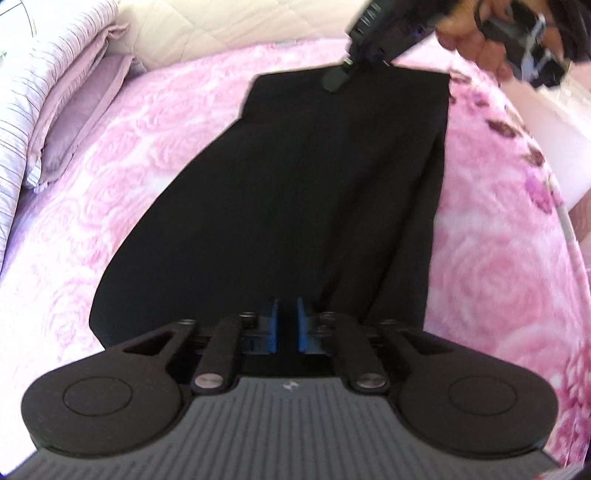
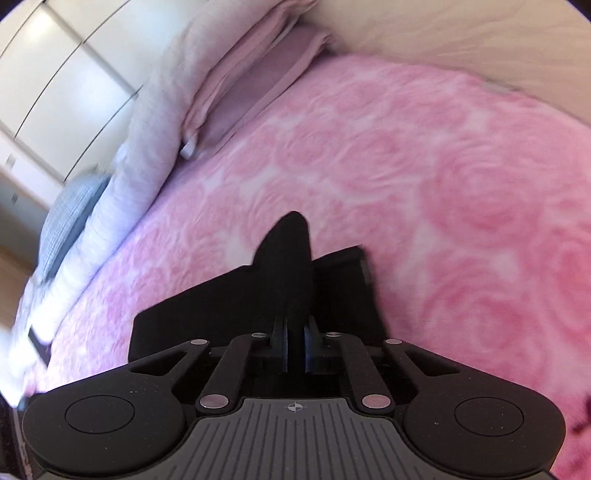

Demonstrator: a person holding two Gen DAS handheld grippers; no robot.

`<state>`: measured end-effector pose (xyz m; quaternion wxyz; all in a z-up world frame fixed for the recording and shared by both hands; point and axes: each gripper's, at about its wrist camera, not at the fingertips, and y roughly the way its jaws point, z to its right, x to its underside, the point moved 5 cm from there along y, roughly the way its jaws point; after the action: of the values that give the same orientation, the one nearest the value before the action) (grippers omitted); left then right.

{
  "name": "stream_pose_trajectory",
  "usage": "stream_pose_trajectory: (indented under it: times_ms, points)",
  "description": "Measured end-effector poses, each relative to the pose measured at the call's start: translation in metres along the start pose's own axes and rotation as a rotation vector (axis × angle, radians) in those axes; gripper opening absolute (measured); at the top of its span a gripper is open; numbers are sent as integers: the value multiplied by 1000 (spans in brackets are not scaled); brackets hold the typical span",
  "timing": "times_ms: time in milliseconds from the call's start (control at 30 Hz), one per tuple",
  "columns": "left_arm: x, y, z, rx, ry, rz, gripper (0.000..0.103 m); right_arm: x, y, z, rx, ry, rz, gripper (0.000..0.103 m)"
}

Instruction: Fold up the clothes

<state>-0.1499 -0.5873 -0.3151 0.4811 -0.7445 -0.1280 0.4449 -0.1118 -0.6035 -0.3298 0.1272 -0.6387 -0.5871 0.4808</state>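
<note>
black garment (image 1: 295, 192) flat mid-bed (image 1: 147, 147) | soft, limp, light | left gripper (image 1: 287, 325), right gripper (image 2: 295, 343) clamped on opposite ends | best gripped at corners

Bedroom with a pink rose-patterned bedspread (image 2: 461, 192).
I see striped pillows (image 1: 22, 92) stacked left, a cream quilted headboard (image 1: 221, 22), and white wardrobe doors (image 2: 62, 74) in daylight.

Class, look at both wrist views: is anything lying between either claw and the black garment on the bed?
Nothing visible does. The left claw grips the near end of the black garment, and the right claw grips the far end, pinching a raised fold. Only the pink bedspread surrounds it.
</note>
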Motion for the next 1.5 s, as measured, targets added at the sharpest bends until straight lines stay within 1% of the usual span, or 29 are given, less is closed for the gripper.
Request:
stream_pose_trajectory:
  times_ms: [33,100,167,200,267,333,367,500,533,567,633,667,700,733,767,800,867,900,1033,1067,1100,1133,1200,1267,1333,1367,1400,1467,1500]
  points:
    - [1,1,-1,-3,-2,2,26,4,-2,7,15,20,10,7]
    - [5,3,-4,-7,-19,-10,32,18,-1,20,21,56,6,7]
    - [9,2,-9,-7,-54,-13,34,24,1,29,7,89,-5,8]
    - [10,0,-13,-8,-78,-16,35,23,1,31,-3,99,-12,10]
    - [15,-9,-25,-27,-142,-12,38,14,-1,31,2,87,-12,11]
    - [27,-19,-40,-73,-210,-12,45,1,-8,26,30,30,32,11]
    - [35,-22,-47,-92,-242,-24,46,-5,-10,24,39,7,51,11]
    - [65,-21,-68,-118,-371,-73,52,-17,4,30,27,30,40,11]
    - [70,-23,-71,-123,-407,-82,52,-18,5,31,25,37,38,11]
    - [75,-27,-75,-132,-447,-87,52,-19,6,30,24,39,38,11]
    - [87,-39,-81,-138,-575,-93,52,-18,0,24,25,27,44,11]
    - [94,-46,-83,-132,-655,-93,52,-15,-4,21,27,23,45,14]
    - [101,-53,-86,-122,-740,-91,52,-12,-7,19,28,19,43,34]
    - [110,-60,-87,-110,-819,-87,52,-7,-9,18,31,14,34,51]
    - [118,-64,-87,-94,-891,-84,52,-3,-11,18,33,9,26,80]
    - [125,-68,-87,-75,-960,-81,52,1,-13,17,35,4,17,86]
    - [134,-65,-87,-35,-1043,-73,52,9,-16,17,40,-5,-6,86]
    - [137,-62,-87,-14,-1077,-68,52,12,-12,19,40,-8,-34,86]
    - [151,-53,-87,68,-1213,-50,52,12,13,31,7,16,-138,86]
    - [155,-51,-87,89,-1246,-45,53,11,19,35,6,24,-160,86]
    - [158,-53,-87,94,-1261,-32,53,7,23,36,23,30,-164,86]
    - [159,-60,-88,77,-1252,-9,51,2,21,34,39,24,-138,86]
    - [160,-83,-87,7,-1177,34,51,-6,15,27,67,5,-85,86]
    - [163,-103,-84,-46,-1047,49,51,-8,3,8,66,-62,-34,86]
    - [166,-112,-78,-84,-868,6,51,-2,-7,-19,52,-145,-23,86]
    - [167,-112,-74,-92,-777,-21,51,5,-9,-34,19,-186,-34,86]
    - [168,-109,-71,-82,-714,-30,51,13,-11,-50,-17,-227,-48,86]
    - [169,-102,-68,-43,-617,-25,50,34,-10,-83,-123,-303,-114,86]
    - [168,-97,-66,-12,-573,-8,50,46,-7,-99,-175,-341,-153,86]
